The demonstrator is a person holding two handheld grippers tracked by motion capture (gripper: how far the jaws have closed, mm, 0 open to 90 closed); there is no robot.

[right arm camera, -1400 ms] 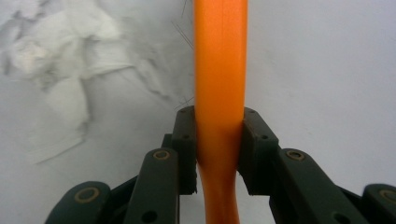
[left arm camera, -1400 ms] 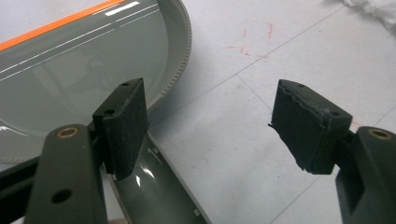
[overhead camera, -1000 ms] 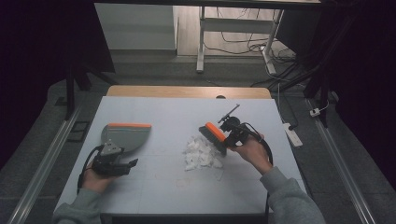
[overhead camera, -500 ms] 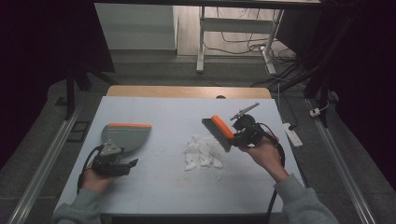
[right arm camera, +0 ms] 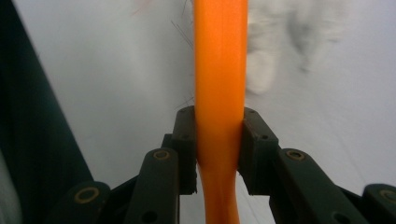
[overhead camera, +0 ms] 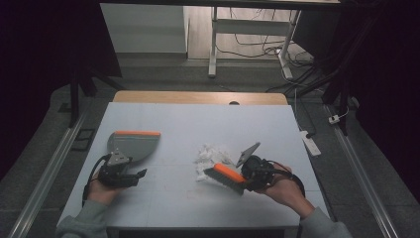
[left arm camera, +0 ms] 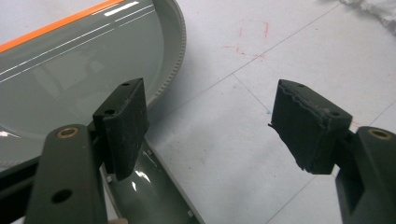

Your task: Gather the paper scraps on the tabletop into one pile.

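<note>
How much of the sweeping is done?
Done: the right gripper has picked up the orange brush. In hand: the brush sits beside the white scraps. Left: every scrap is on the table, none in the dustpan by the left gripper.

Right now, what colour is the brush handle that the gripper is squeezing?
Bright orange. The brush handle shows best in the right gripper view, clamped in the right gripper.

Both grippers black. Left gripper, lower frame: flat dark arms w/ brass-ringed pivot holes, pads scuffed, right pad's edge frayed. Right gripper, bottom centre: same black links, small screws in pads. Black cables trail from both. Grey-green sleeves, bottom corners of high view.
</note>
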